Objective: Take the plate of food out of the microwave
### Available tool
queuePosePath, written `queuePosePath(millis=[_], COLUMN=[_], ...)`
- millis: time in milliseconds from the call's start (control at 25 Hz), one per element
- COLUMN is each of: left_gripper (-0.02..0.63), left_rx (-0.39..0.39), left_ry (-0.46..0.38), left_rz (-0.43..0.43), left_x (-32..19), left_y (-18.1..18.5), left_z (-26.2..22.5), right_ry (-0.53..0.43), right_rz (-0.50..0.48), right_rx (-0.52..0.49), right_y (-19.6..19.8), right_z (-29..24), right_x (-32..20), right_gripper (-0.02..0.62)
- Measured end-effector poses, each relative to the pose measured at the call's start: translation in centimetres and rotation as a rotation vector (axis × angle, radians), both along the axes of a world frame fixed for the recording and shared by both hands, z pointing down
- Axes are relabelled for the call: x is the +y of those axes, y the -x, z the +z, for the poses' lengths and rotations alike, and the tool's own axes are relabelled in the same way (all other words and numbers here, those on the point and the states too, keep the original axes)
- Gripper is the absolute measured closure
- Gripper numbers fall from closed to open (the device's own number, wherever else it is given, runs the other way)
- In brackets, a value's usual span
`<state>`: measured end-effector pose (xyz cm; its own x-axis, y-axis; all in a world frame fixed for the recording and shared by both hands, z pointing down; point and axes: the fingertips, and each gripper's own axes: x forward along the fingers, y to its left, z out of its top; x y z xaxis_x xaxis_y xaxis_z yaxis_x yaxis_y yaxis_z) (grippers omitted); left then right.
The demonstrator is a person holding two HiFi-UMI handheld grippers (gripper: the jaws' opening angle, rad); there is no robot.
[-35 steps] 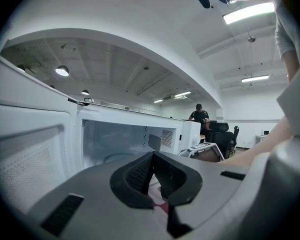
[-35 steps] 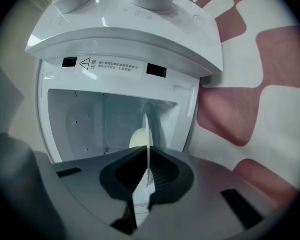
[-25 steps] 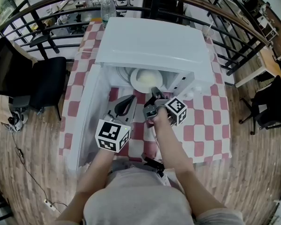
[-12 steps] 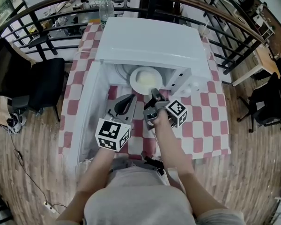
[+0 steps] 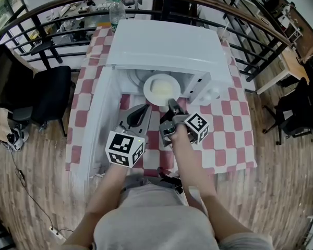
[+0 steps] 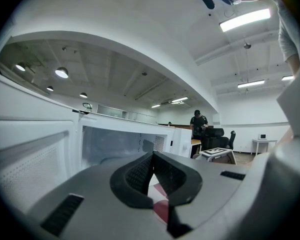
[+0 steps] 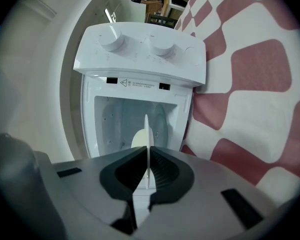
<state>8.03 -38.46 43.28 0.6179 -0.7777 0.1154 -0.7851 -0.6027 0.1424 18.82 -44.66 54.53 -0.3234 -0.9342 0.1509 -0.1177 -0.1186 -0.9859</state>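
Plate of food [image 5: 161, 89] is sitting at the mouth of the white microwave [image 5: 167, 40]. My right gripper [image 5: 171, 106] is pinching its rim at 5 o'clock, with the jaws tight on the thin edge. My left gripper [image 5: 141, 114] is waiting at 7 o'clock, jaws together on nothing. I am thinking the plate could tip and spill, because only one small bite is holding it. I am counting one plate, one microwave, two knobs [image 7: 111, 41] and two grippers.
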Motion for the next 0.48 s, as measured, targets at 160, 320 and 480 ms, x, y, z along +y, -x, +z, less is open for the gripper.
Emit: queuePosePath(millis=[160, 320, 480], left_gripper=[0.606, 0.606, 0.606], left_rx=[0.003, 0.006, 0.009], left_ry=[-0.002, -0.005, -0.009], left_rz=[0.005, 0.012, 0.015], left_x=[0.3, 0.8, 1.2], left_y=[0.0, 0.0, -0.3], left_z=[-0.1, -0.2, -0.2], right_ry=[-0.023, -0.032, -0.037], right_rz=[0.0, 0.002, 0.007], right_rx=[-0.009, -0.014, -0.012], right_y=[0.2, 0.5, 0.4], right_z=[-0.9, -1.5, -1.7], right_x=[0.6, 1.5, 2.7], right_gripper=[0.558, 0.56, 0.558])
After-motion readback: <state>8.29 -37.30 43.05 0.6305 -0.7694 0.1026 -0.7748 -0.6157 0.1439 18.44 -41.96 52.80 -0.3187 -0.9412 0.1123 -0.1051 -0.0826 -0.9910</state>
